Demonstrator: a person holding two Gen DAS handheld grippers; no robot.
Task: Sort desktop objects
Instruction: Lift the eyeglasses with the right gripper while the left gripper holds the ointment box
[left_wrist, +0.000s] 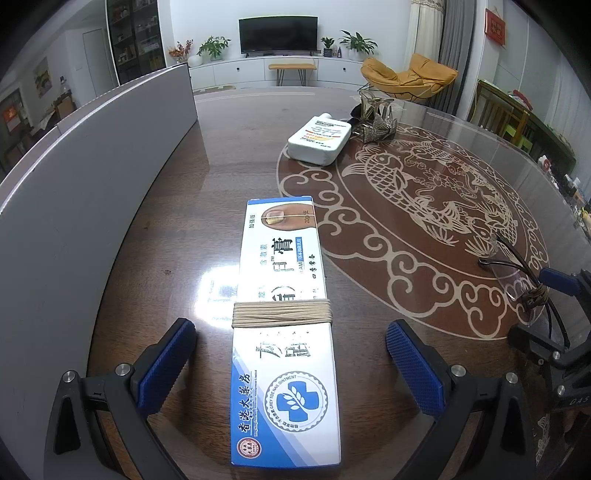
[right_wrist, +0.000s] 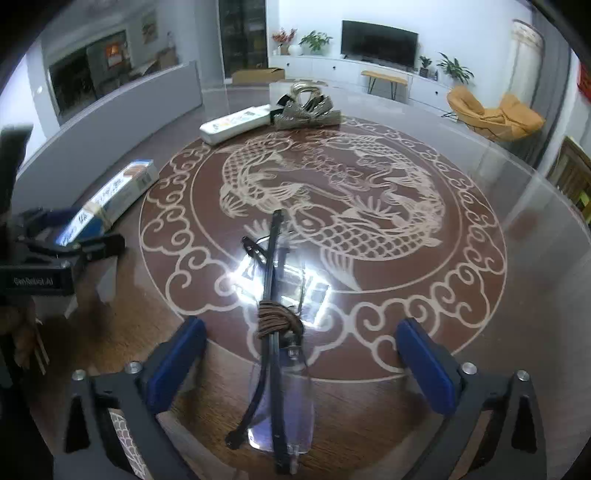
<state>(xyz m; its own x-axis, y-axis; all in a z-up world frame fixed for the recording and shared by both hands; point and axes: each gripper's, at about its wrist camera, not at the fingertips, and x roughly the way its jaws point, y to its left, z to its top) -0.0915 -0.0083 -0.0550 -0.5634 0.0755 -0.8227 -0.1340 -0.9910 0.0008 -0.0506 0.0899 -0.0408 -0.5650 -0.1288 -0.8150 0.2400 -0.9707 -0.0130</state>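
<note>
Ointment box (left_wrist: 282, 332): flat on the table (left_wrist: 207, 177), lengthwise between the left jaws, touching neither pad; wrapped once with pale string (left_wrist: 281, 314).
Left gripper (left_wrist: 290, 369): jaws wide, nothing held.
Glasses (right_wrist: 275, 332): folded, lying between the right jaws, clear of both pads; bound with brown cord (right_wrist: 277, 319).
Right gripper (right_wrist: 301, 365): jaws wide, nothing held.
White bottle (left_wrist: 319, 140): lying flat well beyond the left jaws.
Glittery bow (left_wrist: 375, 127): just beside the bottle, touching it.

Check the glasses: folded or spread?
Folded. The glasses lie with temples crossed over the lenses, bound by brown cord.
</note>
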